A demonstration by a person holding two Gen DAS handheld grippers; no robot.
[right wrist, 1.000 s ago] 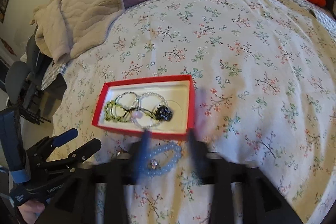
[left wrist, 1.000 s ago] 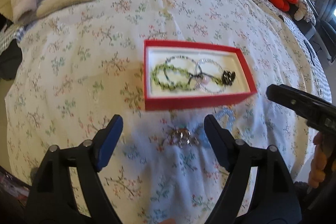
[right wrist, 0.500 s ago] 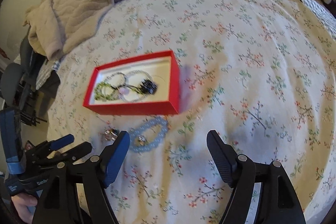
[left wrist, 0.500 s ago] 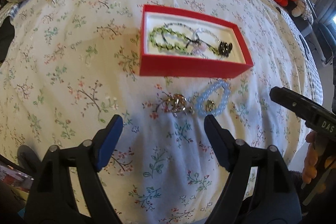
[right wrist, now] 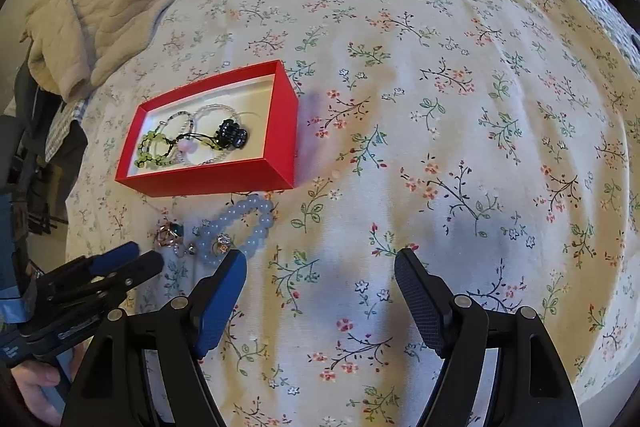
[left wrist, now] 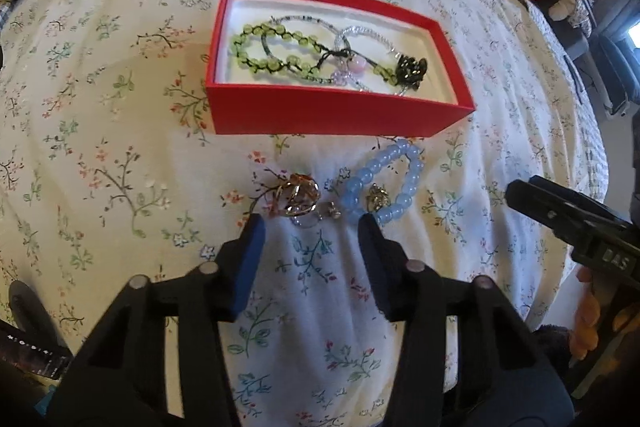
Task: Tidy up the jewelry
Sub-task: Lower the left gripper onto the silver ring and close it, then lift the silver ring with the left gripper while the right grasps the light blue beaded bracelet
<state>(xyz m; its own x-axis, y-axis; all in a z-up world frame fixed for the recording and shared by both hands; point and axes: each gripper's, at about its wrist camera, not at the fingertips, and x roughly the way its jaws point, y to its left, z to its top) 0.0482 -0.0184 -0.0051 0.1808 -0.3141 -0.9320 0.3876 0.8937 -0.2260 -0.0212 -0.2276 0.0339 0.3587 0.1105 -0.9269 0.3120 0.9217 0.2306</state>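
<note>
Left wrist view: my left gripper (left wrist: 310, 223) hovers low over the floral bed cover (left wrist: 120, 155), jaws apart and holding nothing, with the gold ring cluster (left wrist: 298, 197) just ahead between the tips. The blue bead bracelet (left wrist: 390, 183) lies beside it, a small ring (left wrist: 377, 195) inside its loop. Just beyond them sits the red box (left wrist: 320, 111), holding the green bead bracelet (left wrist: 272, 51), clear bead strands and a dark charm (left wrist: 412, 69). My right gripper (right wrist: 318, 263) hovers to the right of the blue bracelet, jaws wide apart, empty.
</note>
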